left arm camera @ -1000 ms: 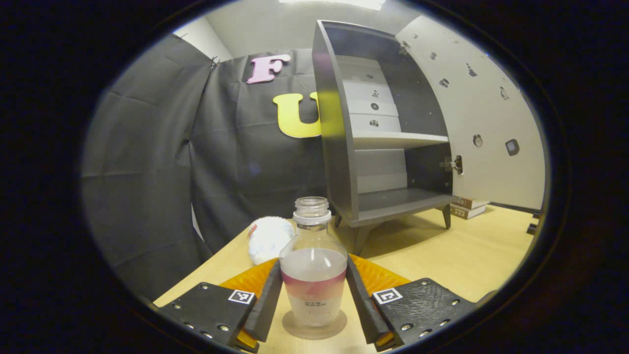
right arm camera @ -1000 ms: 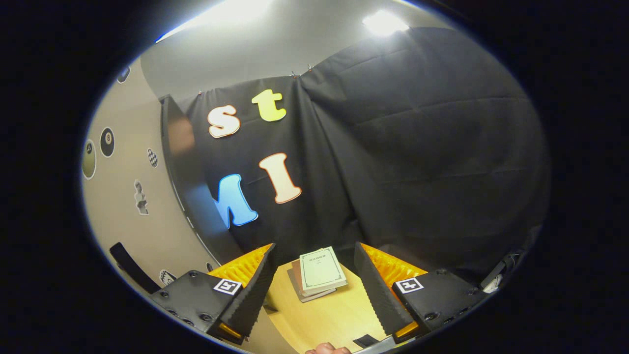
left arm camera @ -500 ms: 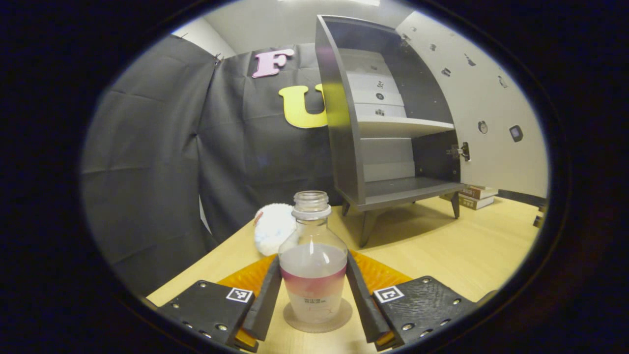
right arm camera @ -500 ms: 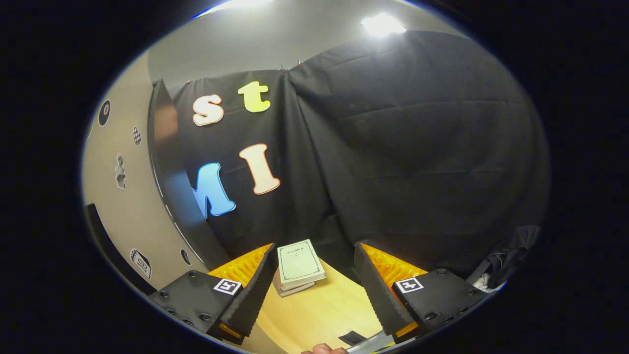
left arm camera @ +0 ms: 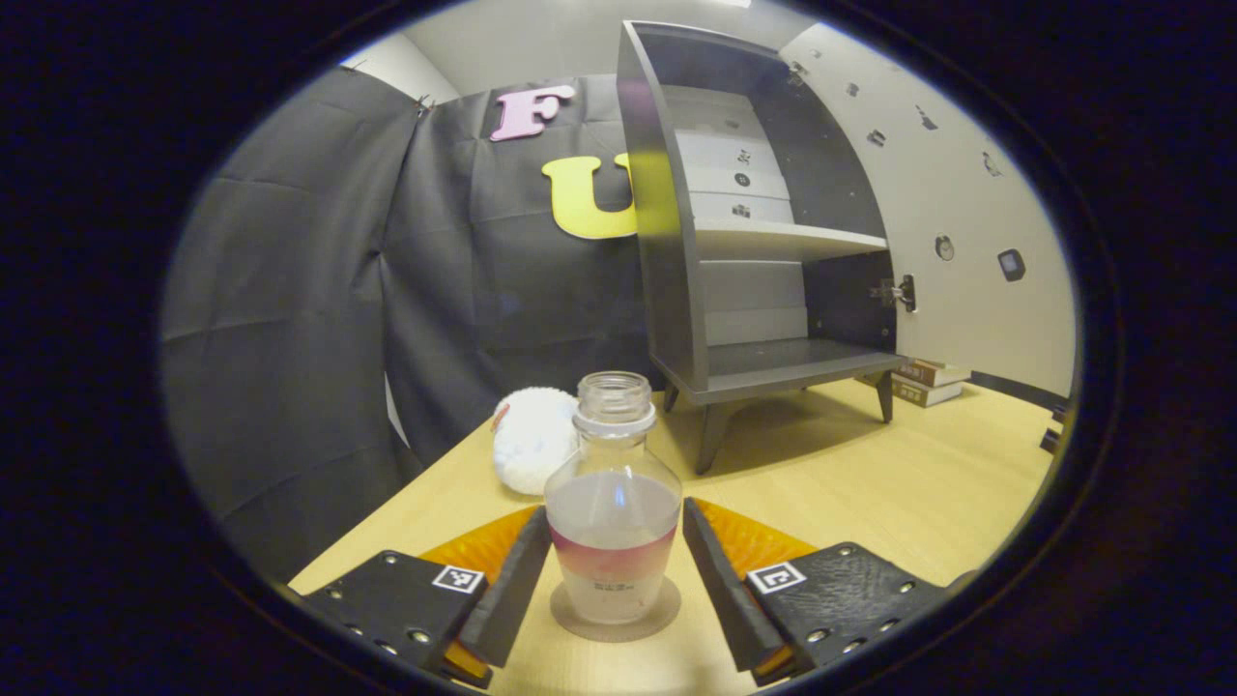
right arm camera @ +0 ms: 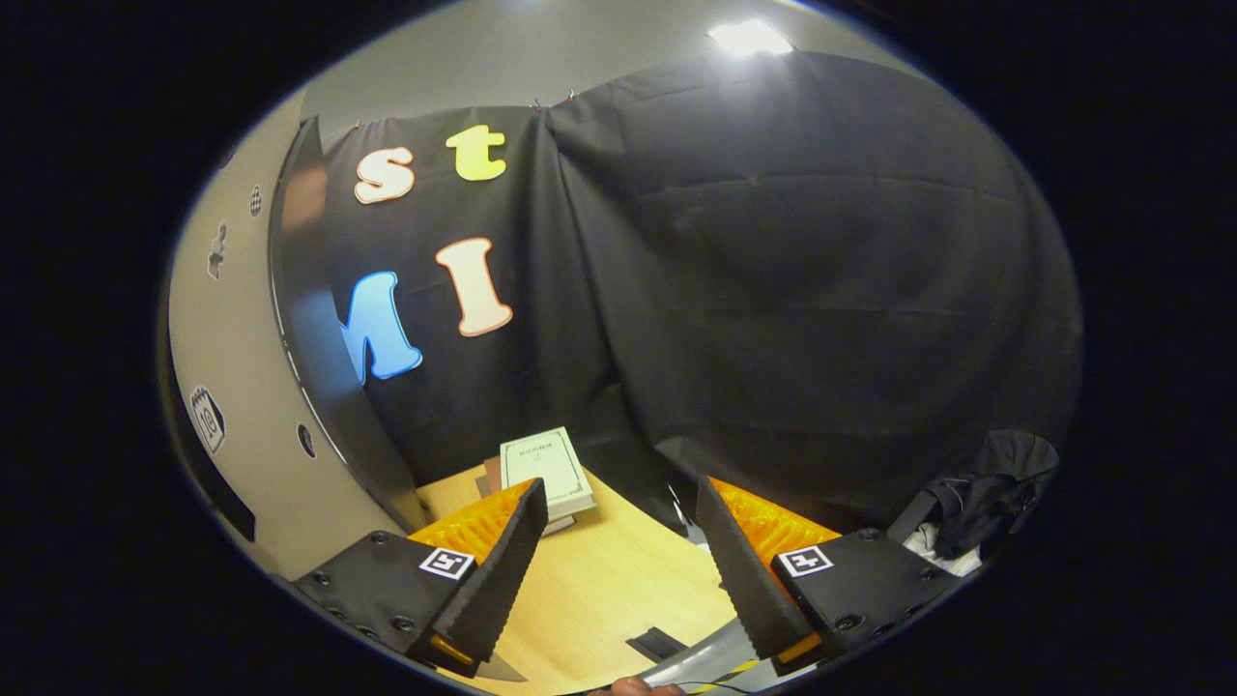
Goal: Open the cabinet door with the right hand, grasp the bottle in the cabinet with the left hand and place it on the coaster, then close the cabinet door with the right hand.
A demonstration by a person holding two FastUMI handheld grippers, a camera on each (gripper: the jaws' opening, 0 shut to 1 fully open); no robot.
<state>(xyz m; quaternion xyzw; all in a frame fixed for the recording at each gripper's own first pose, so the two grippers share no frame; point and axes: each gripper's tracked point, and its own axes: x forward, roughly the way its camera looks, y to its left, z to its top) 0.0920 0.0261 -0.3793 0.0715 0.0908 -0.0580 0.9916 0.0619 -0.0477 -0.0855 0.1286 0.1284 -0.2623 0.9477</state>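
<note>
In the left gripper view, the bottle point(left arm camera: 613, 512) stands upright on the round coaster point(left arm camera: 615, 611) at six o'clock, uncapped and partly filled with liquid. The left gripper point(left arm camera: 611, 570) sits around it with its fingers spread; there is a narrow gap on each side, so neither finger presses the glass. A white fluffy ball point(left arm camera: 532, 452) lies just behind the bottle toward eleven o'clock. The cabinet point(left arm camera: 749, 242) stands at one o'clock on the wooden table point(left arm camera: 899, 493), its door point(left arm camera: 952, 222) swung wide to the right.

In the right gripper view, the right gripper point(right arm camera: 618, 565) is spread apart and holds nothing. The door's edge point(right arm camera: 309, 329) runs at nine o'clock, and stacked books point(right arm camera: 541, 469) lie at seven o'clock.
</note>
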